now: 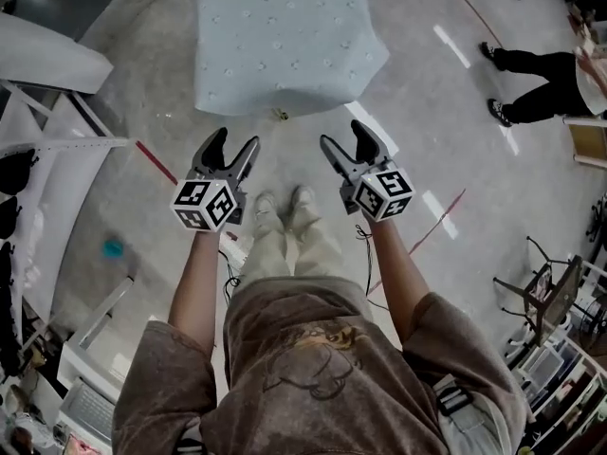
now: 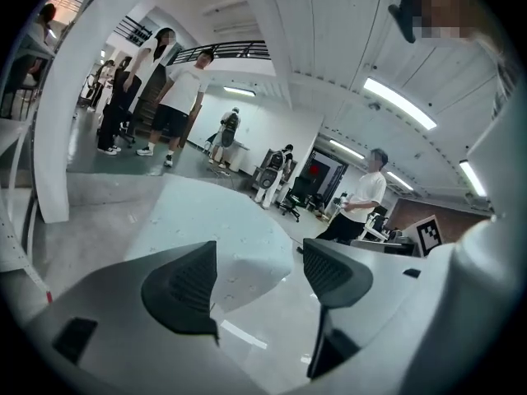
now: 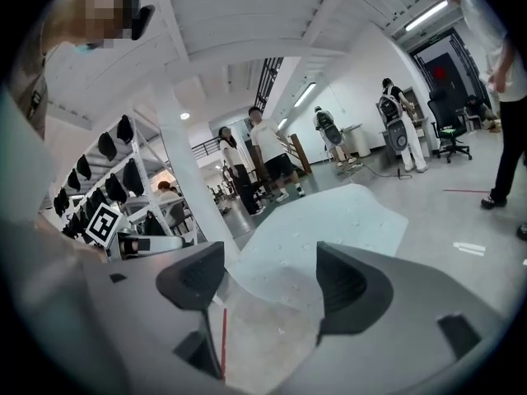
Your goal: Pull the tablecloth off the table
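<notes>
The head view looks steeply down from atop the person, high over the floor and the tablecloth ahead. Each gripper view sits low, close behind its own jaws, facing nearly level across the room. All three share the tablecloth.

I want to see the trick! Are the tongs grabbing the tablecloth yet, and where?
Nothing held: left tongs and right tongs are open, empty, short of the tablecloth.

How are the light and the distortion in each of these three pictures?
Head view: even light, sharp, pale glare streaks on the floor. Left gripper view: strong fisheye bending, dark corners, bright ceiling lamp. Right gripper view: same bending; the tablecloth looks sharp.
</notes>
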`<state>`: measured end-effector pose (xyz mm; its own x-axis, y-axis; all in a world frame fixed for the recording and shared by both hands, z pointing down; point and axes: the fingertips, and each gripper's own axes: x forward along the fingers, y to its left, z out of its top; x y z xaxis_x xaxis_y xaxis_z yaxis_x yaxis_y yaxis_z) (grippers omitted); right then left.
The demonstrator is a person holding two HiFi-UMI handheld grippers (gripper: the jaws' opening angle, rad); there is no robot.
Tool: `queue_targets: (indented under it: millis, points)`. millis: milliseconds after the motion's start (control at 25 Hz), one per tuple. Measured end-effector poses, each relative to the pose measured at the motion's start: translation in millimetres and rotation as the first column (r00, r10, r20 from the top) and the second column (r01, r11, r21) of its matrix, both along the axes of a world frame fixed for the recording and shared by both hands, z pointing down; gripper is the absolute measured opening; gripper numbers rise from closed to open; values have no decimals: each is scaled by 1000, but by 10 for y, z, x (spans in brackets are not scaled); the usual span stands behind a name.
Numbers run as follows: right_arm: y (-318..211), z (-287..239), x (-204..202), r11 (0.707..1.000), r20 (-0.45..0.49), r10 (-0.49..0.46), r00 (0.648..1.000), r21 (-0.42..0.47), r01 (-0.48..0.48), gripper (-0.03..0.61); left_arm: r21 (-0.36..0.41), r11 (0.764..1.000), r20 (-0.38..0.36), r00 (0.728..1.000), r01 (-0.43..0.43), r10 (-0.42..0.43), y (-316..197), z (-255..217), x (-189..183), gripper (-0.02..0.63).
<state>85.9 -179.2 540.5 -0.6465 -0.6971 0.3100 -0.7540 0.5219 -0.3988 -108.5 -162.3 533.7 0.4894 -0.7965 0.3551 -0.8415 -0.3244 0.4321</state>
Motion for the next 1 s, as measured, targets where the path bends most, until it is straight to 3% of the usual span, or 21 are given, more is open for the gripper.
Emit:
queue_targets:
  millis: [520, 840, 1000]
  points:
    - [-326, 1150, 58, 996, -21, -39, 999, -77, 38, 368, -76, 997, 18, 1000, 9, -7, -340, 1232, -192, 327]
    - [-651, 1823, 110, 988, -11, 26, 1000, -150, -28, 376, -131, 990, 13, 999, 51, -49, -535, 1934, -402, 331]
    - [-820, 2067, 191, 985, -24, 46, 999, -165, -50, 376, -133, 990, 47, 998, 36, -30, -668, 2163, -493, 333]
